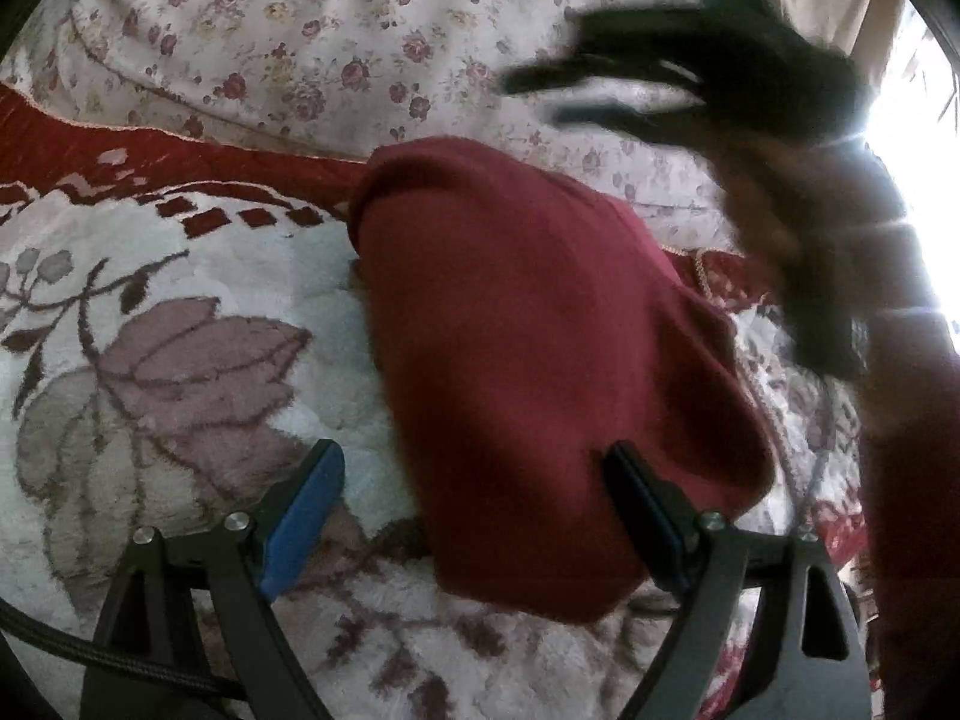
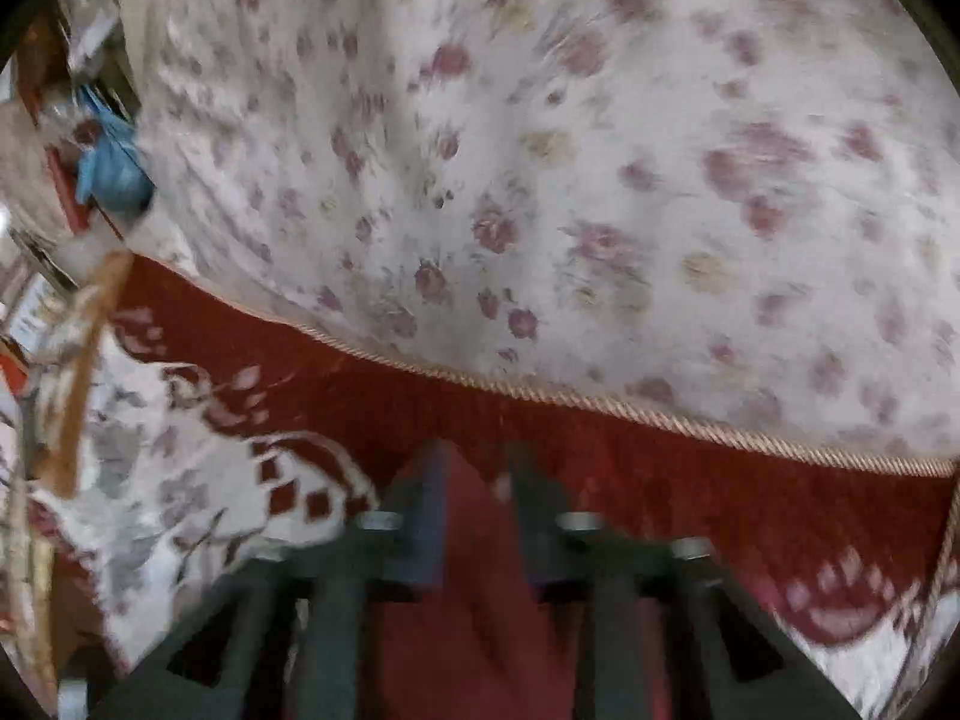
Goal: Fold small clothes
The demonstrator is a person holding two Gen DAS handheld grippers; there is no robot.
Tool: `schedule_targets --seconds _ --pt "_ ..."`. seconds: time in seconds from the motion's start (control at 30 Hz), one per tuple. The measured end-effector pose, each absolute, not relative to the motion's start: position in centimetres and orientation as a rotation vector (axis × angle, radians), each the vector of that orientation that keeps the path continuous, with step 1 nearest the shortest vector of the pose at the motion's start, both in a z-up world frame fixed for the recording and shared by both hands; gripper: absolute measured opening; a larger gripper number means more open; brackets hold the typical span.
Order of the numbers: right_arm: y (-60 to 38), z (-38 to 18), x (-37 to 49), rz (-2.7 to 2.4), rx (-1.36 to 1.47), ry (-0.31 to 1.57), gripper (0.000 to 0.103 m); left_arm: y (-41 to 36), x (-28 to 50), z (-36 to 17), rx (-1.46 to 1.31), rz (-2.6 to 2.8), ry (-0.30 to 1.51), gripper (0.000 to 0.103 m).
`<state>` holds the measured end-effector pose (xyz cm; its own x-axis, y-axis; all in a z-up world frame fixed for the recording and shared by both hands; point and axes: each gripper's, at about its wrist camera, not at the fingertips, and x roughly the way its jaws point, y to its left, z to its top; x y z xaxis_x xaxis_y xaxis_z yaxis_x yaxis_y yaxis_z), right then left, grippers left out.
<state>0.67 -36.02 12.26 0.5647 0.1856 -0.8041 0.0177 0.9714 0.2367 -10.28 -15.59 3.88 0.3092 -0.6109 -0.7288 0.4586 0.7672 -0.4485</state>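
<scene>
Left gripper spread wide over the carpet, holding nothing, one pad touching the near edge of the maroon garment. Right gripper blurred, jaws partly apart, maroon cloth between them; grip cannot be told. Garment lying on the cream, leaf-patterned carpet with red border, far end against the floral cushion. Cluttered shelves at far left.
</scene>
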Motion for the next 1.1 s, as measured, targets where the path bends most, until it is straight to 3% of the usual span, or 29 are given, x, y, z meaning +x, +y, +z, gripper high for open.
schedule_targets --seconds 0.17,0.33,0.57,0.7,0.73,0.77,0.8,1.1 --pt "-36.9 13.0 -8.1 0.075 0.174 0.96 0.058 -15.9 -10.5 4.6 -0.131 -0.665 0.992 0.088" --pt "-38.2 7.6 -12.8 -0.086 0.05 1.006 0.057 -17.0 -11.1 4.4 -0.075 -0.628 0.98 0.088" --pt "-40.1 9.1 -16.5 -0.053 0.273 0.886 0.061 -17.6 -11.5 5.9 0.027 -0.539 0.929 0.088" --pt "-39.9 6.6 -16.1 -0.056 0.213 0.955 0.075 -18.3 -11.1 6.1 0.057 -0.509 0.932 0.088" --pt "-40.1 5.7 -15.6 -0.057 0.201 0.969 0.081 -18.5 -11.0 6.1 0.07 -0.502 0.934 0.088" --pt "-40.3 5.0 -15.6 -0.071 0.2 0.967 0.093 -18.7 -10.9 6.2 0.08 -0.499 0.932 0.088" --pt "-41.0 4.8 -15.8 -0.087 0.227 0.953 0.097 -18.8 -10.9 6.4 0.094 -0.498 0.924 0.088" --pt "-42.7 6.3 -16.2 0.041 0.365 0.859 0.098 -18.8 -8.9 6.6 0.078 -0.515 0.922 0.092"
